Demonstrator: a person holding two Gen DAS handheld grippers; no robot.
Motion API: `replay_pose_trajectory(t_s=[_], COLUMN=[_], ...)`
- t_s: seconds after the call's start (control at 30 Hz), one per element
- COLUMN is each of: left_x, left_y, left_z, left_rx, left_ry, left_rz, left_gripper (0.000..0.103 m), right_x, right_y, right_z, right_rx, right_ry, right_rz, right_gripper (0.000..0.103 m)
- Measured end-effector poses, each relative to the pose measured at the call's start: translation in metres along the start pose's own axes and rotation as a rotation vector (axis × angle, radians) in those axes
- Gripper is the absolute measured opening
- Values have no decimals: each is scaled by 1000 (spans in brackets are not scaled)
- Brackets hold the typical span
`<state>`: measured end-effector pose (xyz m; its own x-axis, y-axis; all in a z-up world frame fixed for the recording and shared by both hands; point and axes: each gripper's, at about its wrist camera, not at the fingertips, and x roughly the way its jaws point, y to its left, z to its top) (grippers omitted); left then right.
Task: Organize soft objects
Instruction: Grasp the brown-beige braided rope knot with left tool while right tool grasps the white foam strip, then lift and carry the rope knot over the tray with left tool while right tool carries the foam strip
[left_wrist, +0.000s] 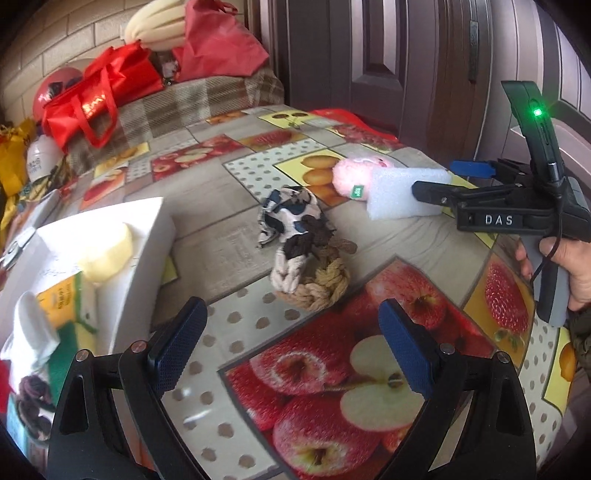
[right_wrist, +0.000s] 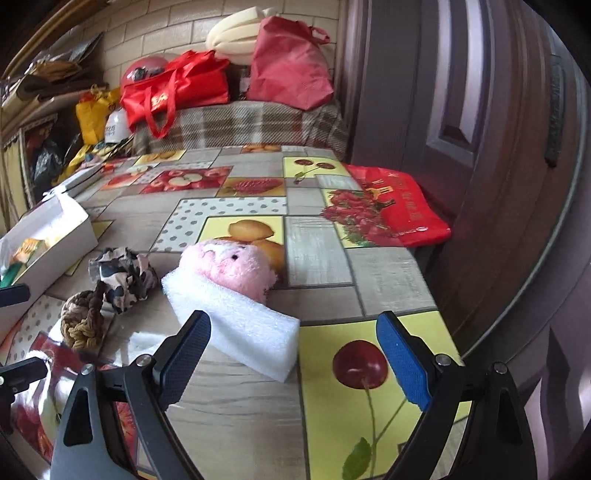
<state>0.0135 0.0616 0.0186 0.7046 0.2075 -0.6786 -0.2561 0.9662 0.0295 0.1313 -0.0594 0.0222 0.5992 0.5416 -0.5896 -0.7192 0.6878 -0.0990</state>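
Observation:
A white foam block (right_wrist: 236, 325) lies on the fruit-print tablecloth, touching a pink plush toy (right_wrist: 229, 267) behind it. A black-and-white patterned cloth (left_wrist: 291, 218) and a braided rope coaster (left_wrist: 317, 284) lie together mid-table. My right gripper (right_wrist: 293, 354) is open, close to the foam block, its left finger by the block's near side. In the left wrist view it (left_wrist: 434, 181) reaches at the foam (left_wrist: 402, 192). My left gripper (left_wrist: 291, 347) is open and empty, just short of the rope coaster.
A white open box (left_wrist: 147, 236) at the left holds a yellow sponge (left_wrist: 107, 251) and other soft items. Red bags (right_wrist: 177, 88) and a plaid blanket (right_wrist: 251, 125) pile at the table's far end. A red bag (right_wrist: 399, 210) hangs off the right edge by dark doors.

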Motion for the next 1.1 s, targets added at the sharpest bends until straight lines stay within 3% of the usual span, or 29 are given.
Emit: replay_pose_trajectory(t_s=[0.17, 0.23, 0.33, 0.4, 0.5, 0.73, 0.9, 1.03, 1.1], left_x=[13, 21, 35, 43, 45, 43, 35, 13, 0], left_y=[-12, -14, -13, -9, 2, -4, 3, 5, 3], left_z=[11, 16, 22, 21, 21, 22, 22, 22, 20], left_rx=[30, 29, 20, 3, -47, -19, -47, -54, -49], left_ry=[16, 30, 75, 115, 119, 103, 57, -55, -123], left_rz=[-11, -3, 3, -6, -34, -72, -108, -104, -54], left_gripper=[93, 87, 84, 75, 70, 40, 37, 37, 37], right_x=[9, 13, 20, 22, 21, 15, 8, -1, -8], right_y=[23, 31, 38, 39, 41, 52, 66, 71, 65], right_z=[0, 1, -1, -2, -3, -5, -8, -12, -11], right_rx=[-132, -178, -219, -229, -240, -301, -381, -400, -348], right_ry=[35, 49, 86, 98, 101, 79, 41, 1, -16], right_rz=[36, 26, 39, 55, 68, 108, 131, 143, 165], right_gripper=[91, 89, 69, 57, 52, 35, 23, 19, 19])
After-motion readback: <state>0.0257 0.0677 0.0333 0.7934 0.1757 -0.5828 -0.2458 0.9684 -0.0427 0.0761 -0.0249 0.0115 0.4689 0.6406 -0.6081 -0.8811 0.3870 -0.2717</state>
